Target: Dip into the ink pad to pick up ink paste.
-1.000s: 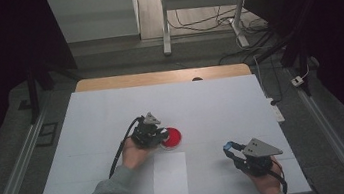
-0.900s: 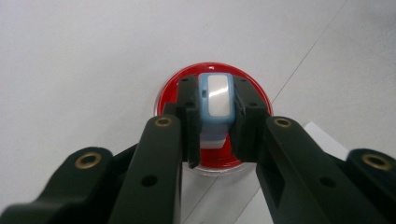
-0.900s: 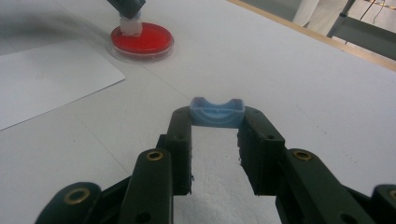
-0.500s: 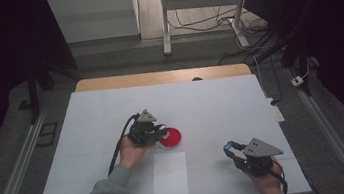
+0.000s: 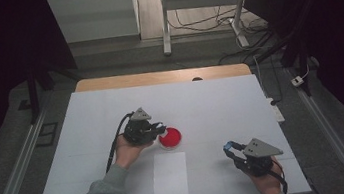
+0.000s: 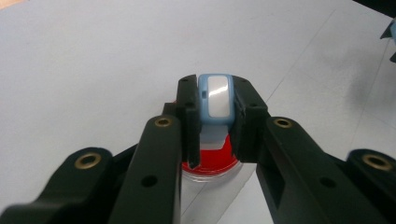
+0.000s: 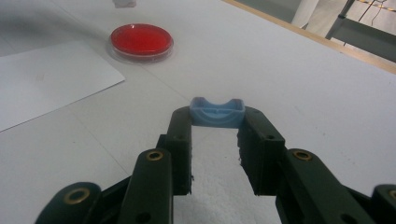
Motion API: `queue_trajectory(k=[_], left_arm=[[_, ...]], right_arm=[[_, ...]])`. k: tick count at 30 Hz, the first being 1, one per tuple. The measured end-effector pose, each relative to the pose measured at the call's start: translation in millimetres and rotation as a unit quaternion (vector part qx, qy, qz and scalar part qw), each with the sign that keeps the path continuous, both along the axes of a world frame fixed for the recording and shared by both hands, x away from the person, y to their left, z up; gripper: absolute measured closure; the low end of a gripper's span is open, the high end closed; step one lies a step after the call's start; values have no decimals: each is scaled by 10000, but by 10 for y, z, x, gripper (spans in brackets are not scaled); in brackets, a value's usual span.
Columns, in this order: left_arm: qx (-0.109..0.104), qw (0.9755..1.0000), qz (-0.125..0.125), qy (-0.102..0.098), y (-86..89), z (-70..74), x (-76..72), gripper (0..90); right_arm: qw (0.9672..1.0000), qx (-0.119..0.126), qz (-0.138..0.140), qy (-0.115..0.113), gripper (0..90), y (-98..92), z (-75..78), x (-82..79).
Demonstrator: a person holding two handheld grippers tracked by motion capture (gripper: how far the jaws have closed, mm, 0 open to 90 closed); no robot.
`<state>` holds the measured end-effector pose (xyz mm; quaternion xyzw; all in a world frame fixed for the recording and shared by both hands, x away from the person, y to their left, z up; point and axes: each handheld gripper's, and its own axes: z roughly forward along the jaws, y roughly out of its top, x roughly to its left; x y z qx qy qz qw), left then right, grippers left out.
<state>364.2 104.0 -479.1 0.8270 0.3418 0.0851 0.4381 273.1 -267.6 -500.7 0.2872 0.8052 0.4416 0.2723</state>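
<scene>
Red-filled dish (image 5: 170,137) lies under the left tongs (image 6: 215,100) pinching a blue-white piece (image 6: 216,95); right tongs (image 7: 217,122) pinch a blue cap (image 7: 217,113).

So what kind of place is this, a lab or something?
Probably a lab or recording workspace: a white table ringed by dark curtains, cables on the floor, and a red dish like a petri dish beside a paper sheet.
</scene>
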Motion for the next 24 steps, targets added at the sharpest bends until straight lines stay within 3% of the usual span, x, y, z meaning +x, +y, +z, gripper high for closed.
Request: queue_trajectory(k=[24], left_arm=[[-245, 9994, -219, -87, 162, 187, -176, 752]], right_arm=[[10000, 36, 26, 18, 659, -1, -9, 10]])
